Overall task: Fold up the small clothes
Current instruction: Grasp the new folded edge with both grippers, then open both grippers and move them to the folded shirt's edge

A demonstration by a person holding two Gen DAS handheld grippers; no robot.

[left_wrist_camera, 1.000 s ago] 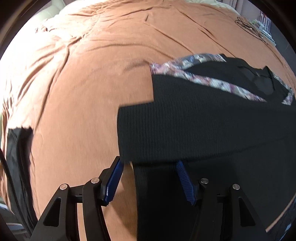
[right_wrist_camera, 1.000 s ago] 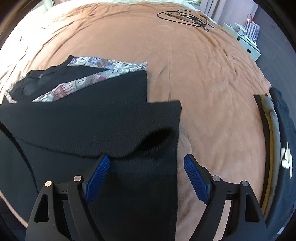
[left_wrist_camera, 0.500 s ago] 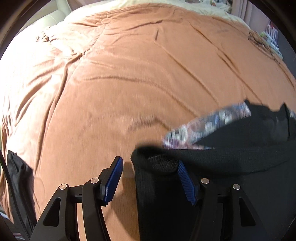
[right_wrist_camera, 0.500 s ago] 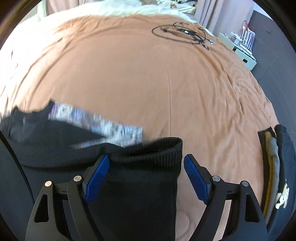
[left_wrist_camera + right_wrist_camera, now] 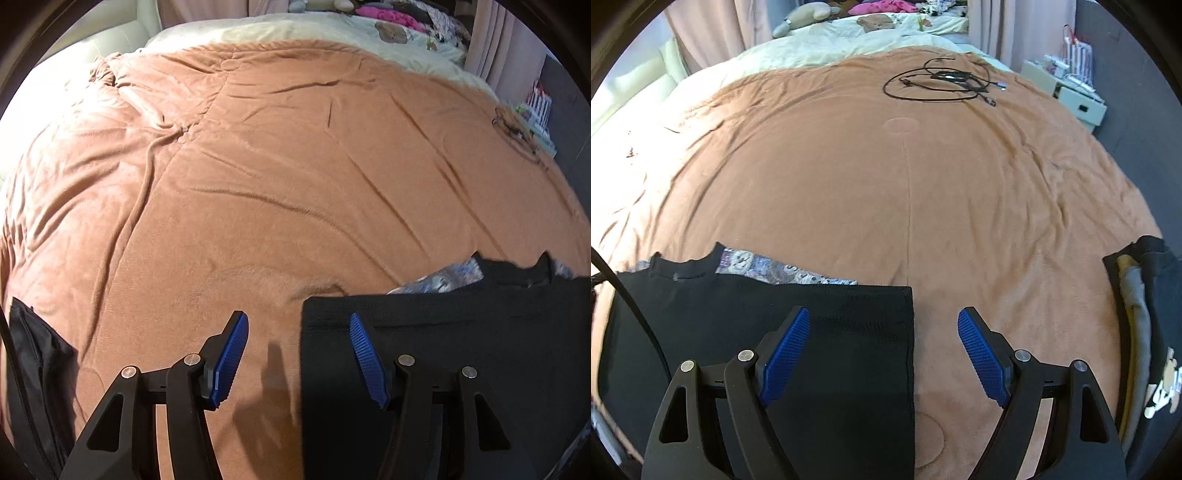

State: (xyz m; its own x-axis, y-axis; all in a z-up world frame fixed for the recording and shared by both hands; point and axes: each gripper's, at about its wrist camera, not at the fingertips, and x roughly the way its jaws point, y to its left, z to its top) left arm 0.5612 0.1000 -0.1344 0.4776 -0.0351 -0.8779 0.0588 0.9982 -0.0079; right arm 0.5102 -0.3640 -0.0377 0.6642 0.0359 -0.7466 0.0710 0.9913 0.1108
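- The black knit top (image 5: 461, 354) lies folded flat on the bed's brown blanket (image 5: 280, 177), its upper edge straight across, with a strip of patterned fabric (image 5: 783, 271) peeping out beyond that edge
- The left gripper (image 5: 299, 350) hangs over the top's left corner: its right finger sits above the black cloth, its left finger (image 5: 231, 354) above bare blanket, and the top's side edge runs between the two
- Those fingers are released and grasp nothing; they have just been drawing a little closer together
- The right gripper (image 5: 882, 350) hangs over the opposite corner, its left finger (image 5: 785, 354) above the cloth and its right finger above blanket, the top's right edge between them
- Its fingers are spread wide, with nothing clenched
- Well off to the right of the right gripper's fingers sits a stack of folded clothes (image 5: 1145, 325), a black one with a printed picture uppermost
- Far ahead of those fingers a black cable (image 5: 942, 83) lies coiled on the blanket
- To the left of the left gripper's fingers, at the bed's edge, there is a dark bag-like thing (image 5: 37, 376)
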